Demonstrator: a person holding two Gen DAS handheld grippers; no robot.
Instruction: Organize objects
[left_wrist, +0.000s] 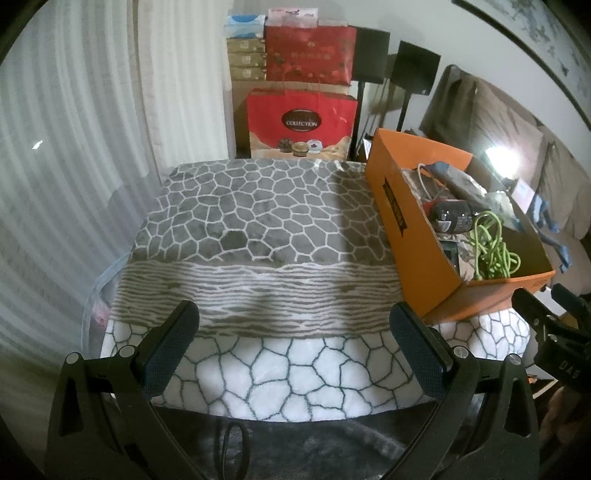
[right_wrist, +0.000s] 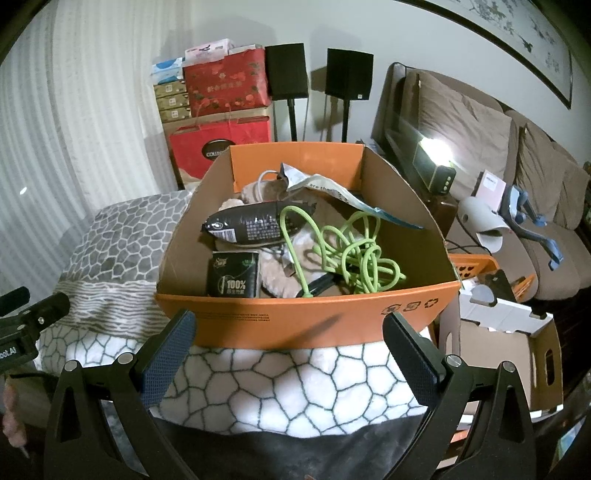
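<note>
Left gripper (left_wrist: 294, 343) hung w/ jaws spread wide, nothing btwn them, over the patterned blanket (left_wrist: 258, 221). That stretch of blanket showed bare in the left wrist view, no loose items on it. Right gripper (right_wrist: 289, 350) was likewise spread wide and empty, aimed at the near wall of the orange box (right_wrist: 295, 317), close to it but not touching.

Box sat on the blanket's right side. Inside, going left to right in the right wrist view: a dark tissue pack (right_wrist: 232, 274) upright against the near wall, a black foil pouch (right_wrist: 251, 225) lying across, beige plush stuff underneath, a green cable (right_wrist: 343, 254) in a loose tangle, and a crumpled plastic wrapper (right_wrist: 332, 195) toward the back right.

Progress, as a judgement: everything small was in the box and none on the blanket. That fits 2 readings: items gathered into the box and job about done, or a jumbled box waiting to be emptied and sorted onto the blanket. Can't settle which from this. Contents looked piled, not arranged, fwiw.
</note>
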